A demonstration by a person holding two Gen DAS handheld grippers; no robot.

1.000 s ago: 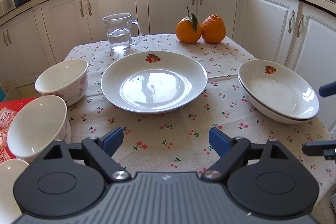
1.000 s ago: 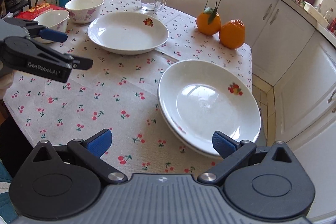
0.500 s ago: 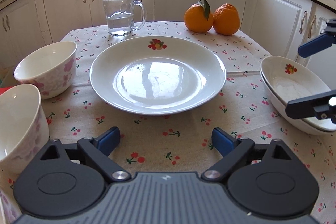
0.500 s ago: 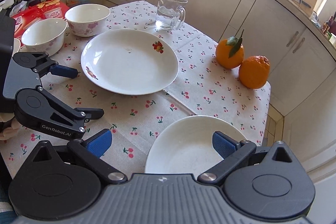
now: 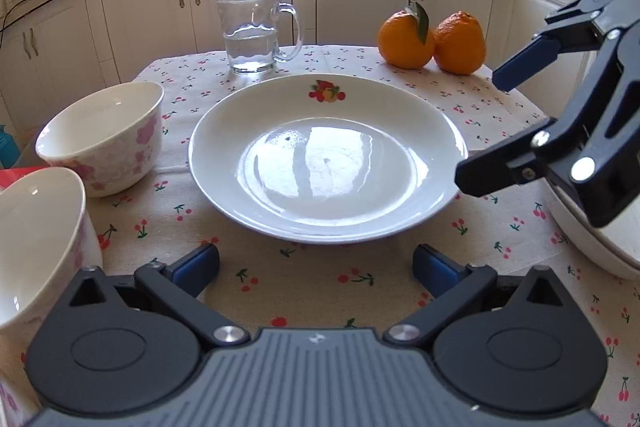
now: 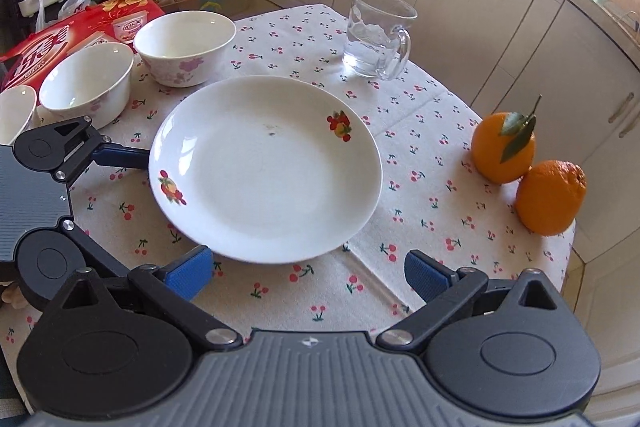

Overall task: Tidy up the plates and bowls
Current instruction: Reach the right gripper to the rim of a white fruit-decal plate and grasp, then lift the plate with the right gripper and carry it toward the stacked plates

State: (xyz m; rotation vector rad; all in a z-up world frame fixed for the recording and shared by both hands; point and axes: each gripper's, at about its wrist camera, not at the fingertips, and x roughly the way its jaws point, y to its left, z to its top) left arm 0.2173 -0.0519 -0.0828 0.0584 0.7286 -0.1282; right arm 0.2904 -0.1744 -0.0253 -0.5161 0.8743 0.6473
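A large white plate (image 5: 328, 163) with fruit prints lies mid-table; it also shows in the right wrist view (image 6: 264, 167). My left gripper (image 5: 316, 265) is open and empty just before the plate's near rim. My right gripper (image 6: 306, 273) is open and empty at the plate's right rim; it shows from the side in the left wrist view (image 5: 486, 131). A stack of white plates (image 5: 592, 239) sits at the right, partly hidden by that gripper. Two flowered bowls (image 5: 104, 139) (image 5: 36, 247) stand at the left; a third bowl (image 6: 14, 111) shows beyond them.
A glass mug of water (image 5: 254, 31) stands at the back of the table. Two oranges (image 5: 432, 41) sit at the back right. A red snack package (image 6: 60, 35) lies past the bowls. The cherry-print tablecloth (image 5: 320, 291) covers the table. Kitchen cabinets surround it.
Both grippers have moved in toward the middle plate. The right gripper has left the plate stack and swung left to the plate's right rim. Both stay open.
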